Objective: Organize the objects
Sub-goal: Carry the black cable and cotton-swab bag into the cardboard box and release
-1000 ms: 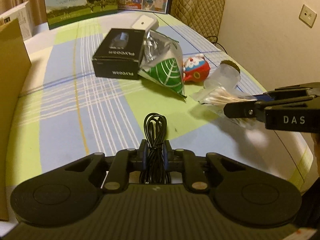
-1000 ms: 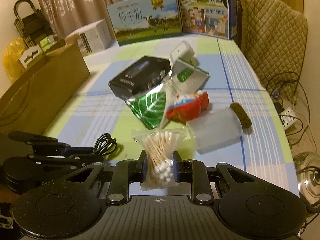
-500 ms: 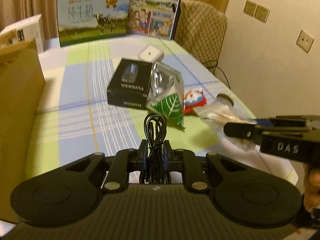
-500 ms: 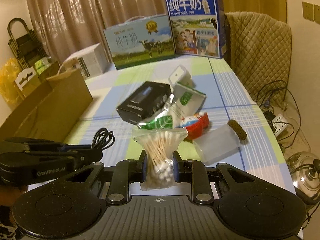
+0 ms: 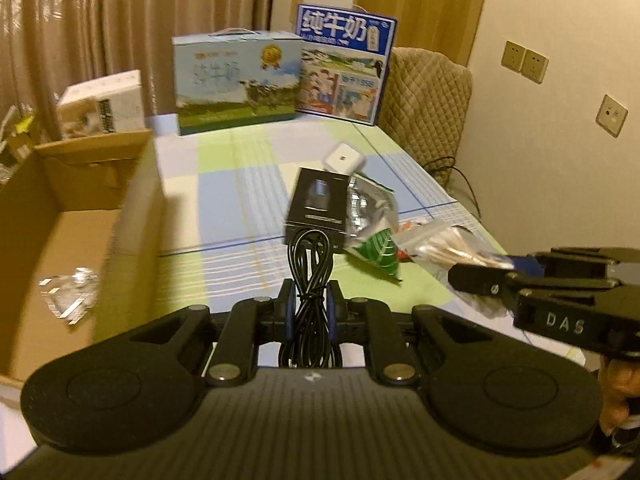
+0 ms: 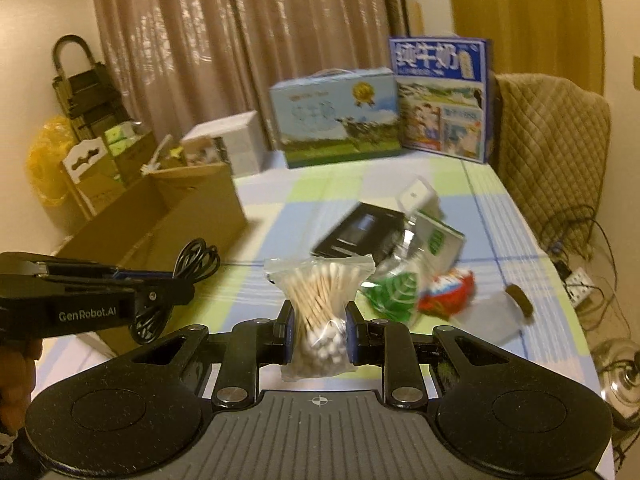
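My left gripper (image 5: 311, 294) is shut on a coiled black cable (image 5: 310, 254), held up above the checked tablecloth (image 5: 240, 200). My right gripper (image 6: 319, 314) is shut on a clear bag of cotton swabs (image 6: 318, 296), also lifted off the table. Each gripper shows in the other's view: the right gripper (image 5: 472, 276) at the right edge with the swab bag (image 5: 448, 240), the left gripper (image 6: 176, 290) at the left with the cable (image 6: 196, 258). An open cardboard box (image 5: 76, 220) stands on the left, with a shiny wrapper (image 5: 68, 290) on its floor.
On the table lie a black box (image 6: 360, 232), a small white box (image 5: 344, 158), a green and silver pouch (image 6: 394, 288), a red toy (image 6: 448, 292) and a clear corked jar (image 6: 496, 312). Two milk cartons (image 5: 236, 80) stand at the far end. A padded chair (image 5: 424, 96) is at right.
Both grippers have risen and tilted up with their loads still gripped. The table objects sit lower and farther in view, and the cardboard box's inside has come into sight on the left.
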`<state>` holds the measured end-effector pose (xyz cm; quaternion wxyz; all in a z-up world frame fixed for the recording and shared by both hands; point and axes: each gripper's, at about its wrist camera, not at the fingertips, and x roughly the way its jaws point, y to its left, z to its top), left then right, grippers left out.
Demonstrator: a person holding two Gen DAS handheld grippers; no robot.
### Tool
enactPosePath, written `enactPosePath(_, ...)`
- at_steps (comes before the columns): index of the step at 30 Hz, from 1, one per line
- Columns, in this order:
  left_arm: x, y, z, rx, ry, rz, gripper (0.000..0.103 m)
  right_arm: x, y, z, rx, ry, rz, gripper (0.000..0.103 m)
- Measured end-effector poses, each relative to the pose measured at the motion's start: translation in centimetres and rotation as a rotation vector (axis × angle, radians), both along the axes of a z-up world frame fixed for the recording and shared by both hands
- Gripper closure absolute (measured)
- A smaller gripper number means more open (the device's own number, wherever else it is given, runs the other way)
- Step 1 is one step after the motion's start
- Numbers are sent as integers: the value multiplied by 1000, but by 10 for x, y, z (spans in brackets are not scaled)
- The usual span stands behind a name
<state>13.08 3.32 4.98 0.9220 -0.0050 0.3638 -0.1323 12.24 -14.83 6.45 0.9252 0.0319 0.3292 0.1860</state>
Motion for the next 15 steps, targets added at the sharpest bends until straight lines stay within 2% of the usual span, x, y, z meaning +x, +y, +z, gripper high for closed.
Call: enactPosePath(15, -30, 88, 41, 53, -49, 121, 91, -1, 95, 40, -11, -53, 167, 82)
